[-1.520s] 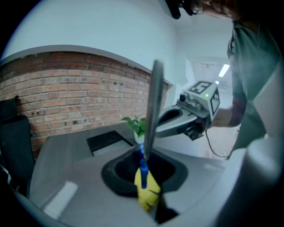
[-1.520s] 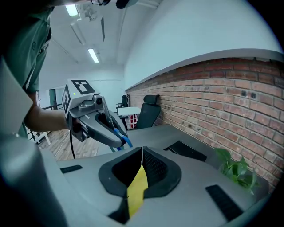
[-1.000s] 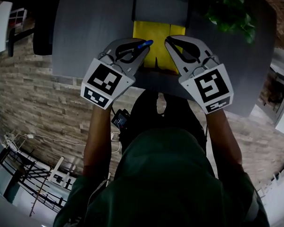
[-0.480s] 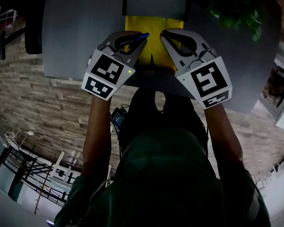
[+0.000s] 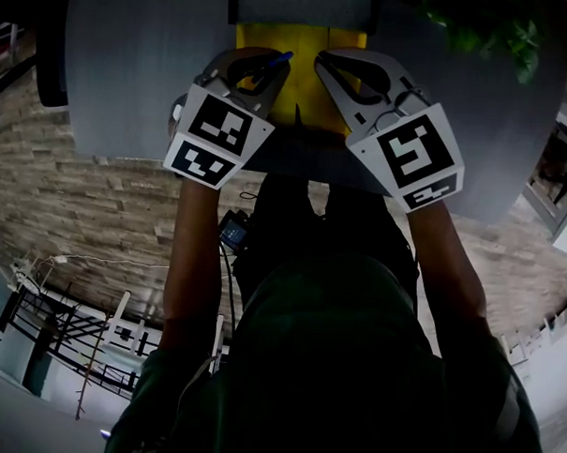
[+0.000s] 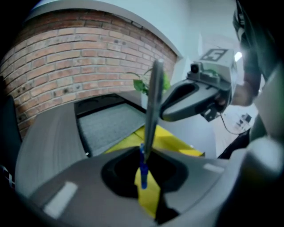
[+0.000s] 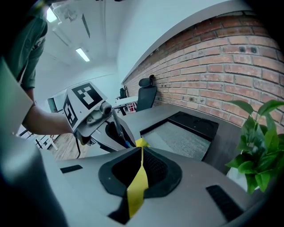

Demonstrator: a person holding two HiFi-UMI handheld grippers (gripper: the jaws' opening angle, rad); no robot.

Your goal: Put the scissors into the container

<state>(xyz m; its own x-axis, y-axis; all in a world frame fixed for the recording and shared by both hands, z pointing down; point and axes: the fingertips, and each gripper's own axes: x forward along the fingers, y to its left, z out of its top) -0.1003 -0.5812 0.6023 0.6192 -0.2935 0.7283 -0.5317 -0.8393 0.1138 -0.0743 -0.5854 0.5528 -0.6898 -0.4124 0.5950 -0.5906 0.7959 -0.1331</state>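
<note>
A: Left gripper view: which way are the blue-handled steel scissors (image 6: 152, 106) lying?
B: I'm clenching them in my left fingers (image 6: 95, 177), blades sticking up. The yellow container (image 6: 177, 142) is sitting just ahead and below on the grey desk (image 6: 44, 128). My right fingers (image 7: 199, 177) are pressing together, empty, hovering alongside.

Scissors (image 6: 153, 102), grey metal blades closed together, slim blue handle part, clamped in the left gripper (image 6: 144, 155), blades pointing up and away from the jaws, above the yellow container (image 5: 304, 76), container flat on the grey tabletop
</note>
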